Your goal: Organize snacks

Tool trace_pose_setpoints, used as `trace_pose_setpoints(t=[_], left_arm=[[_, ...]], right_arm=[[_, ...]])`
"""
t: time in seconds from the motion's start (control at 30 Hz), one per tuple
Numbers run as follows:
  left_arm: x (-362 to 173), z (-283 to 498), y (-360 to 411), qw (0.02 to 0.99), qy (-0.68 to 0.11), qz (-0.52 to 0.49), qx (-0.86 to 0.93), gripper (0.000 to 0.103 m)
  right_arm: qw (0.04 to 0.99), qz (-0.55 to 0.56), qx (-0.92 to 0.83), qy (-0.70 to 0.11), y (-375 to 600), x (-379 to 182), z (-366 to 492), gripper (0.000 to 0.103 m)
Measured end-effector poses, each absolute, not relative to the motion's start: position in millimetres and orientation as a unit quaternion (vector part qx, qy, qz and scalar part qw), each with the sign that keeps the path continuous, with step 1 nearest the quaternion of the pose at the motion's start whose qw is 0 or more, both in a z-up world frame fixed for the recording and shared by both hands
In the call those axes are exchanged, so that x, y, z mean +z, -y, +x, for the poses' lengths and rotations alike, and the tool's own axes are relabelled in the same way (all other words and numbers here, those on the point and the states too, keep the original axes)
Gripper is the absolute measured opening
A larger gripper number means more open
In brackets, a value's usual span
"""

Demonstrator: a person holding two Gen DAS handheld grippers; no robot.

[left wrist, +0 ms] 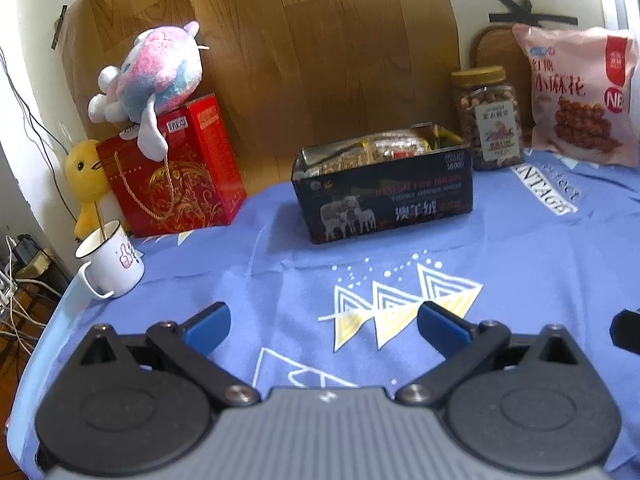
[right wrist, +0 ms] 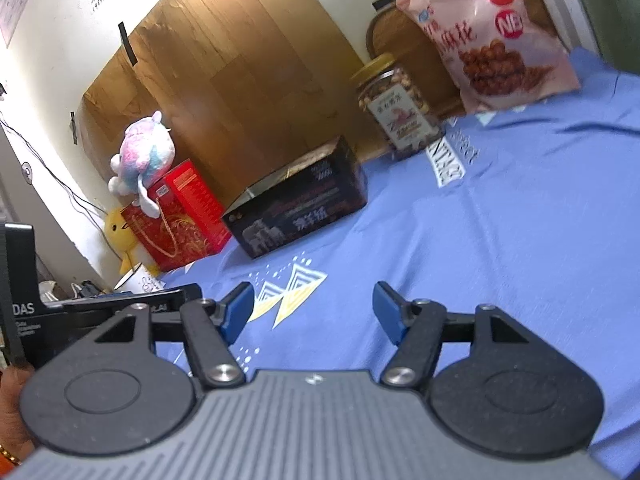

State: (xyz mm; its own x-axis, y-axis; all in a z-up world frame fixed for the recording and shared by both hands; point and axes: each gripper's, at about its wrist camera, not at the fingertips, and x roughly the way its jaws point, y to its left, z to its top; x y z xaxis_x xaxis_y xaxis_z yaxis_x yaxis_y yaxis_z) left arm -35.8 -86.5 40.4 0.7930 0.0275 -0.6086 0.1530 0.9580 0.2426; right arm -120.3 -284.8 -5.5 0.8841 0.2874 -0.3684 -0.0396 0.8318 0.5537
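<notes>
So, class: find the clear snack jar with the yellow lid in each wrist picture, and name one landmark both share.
Left wrist view: the jar stands upper right, just left of the pink snack bag.
Right wrist view: the jar sits upper centre-right, below-left of that bag.
Shared landmark: the black tin box.

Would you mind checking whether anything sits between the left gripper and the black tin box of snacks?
Nothing visible does. The left gripper is open over bare blue patterned tablecloth, and only cloth lies ahead up to the black tin box. The white enamel mug stands off to the left.

Wood-grain board [left wrist: 312, 60] against white wall [left wrist: 36, 8]
</notes>
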Motion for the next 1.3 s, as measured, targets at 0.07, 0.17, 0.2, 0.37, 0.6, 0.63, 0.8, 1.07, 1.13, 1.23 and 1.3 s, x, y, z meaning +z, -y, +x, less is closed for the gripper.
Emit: trace_pose_setpoints(t=[0.07,0.17,0.2,0.37,0.6,0.63,0.8,1.07,1.13,1.23,1.3], left_arm=[[36,-35,87,0.934,-0.326,0.145,-0.032,0.103],[31,-35,89,0.932,-0.325,0.159,-0.025,0.103],[30,-35,90,0.932,-0.323,0.164,-0.021,0.103],[26,-33,87,0.932,-0.314,0.182,-0.003,0.103],[22,-32,84,0.931,-0.305,0.199,0.015,0.103],[22,-32,84,0.931,-0.302,0.202,0.018,0.103],[20,-30,80,0.932,-0.295,0.209,0.027,0.103],[17,-30,74,0.932,-0.285,0.219,0.044,0.103],[17,-30,73,0.932,-0.283,0.22,0.046,0.103],[17,-30,72,0.932,-0.282,0.221,0.048,0.103],[17,-29,71,0.932,-0.283,0.22,0.048,0.103]], right_arm=[[0.929,0.279,0.087,-0.226,285,-8,-120,0.068],[0.929,0.283,0.085,-0.224,288,-9,-121,0.068],[0.929,0.284,0.083,-0.223,289,-9,-121,0.068],[0.927,0.29,0.082,-0.223,292,-12,-120,0.068],[0.925,0.293,0.087,-0.227,291,-15,-119,0.068],[0.924,0.294,0.087,-0.227,291,-15,-119,0.068],[0.924,0.292,0.088,-0.228,289,-15,-118,0.068],[0.923,0.289,0.095,-0.234,286,-17,-115,0.068],[0.924,0.288,0.096,-0.235,285,-17,-115,0.068],[0.923,0.287,0.097,-0.236,284,-16,-114,0.068],[0.923,0.287,0.097,-0.236,283,-16,-114,0.068]])
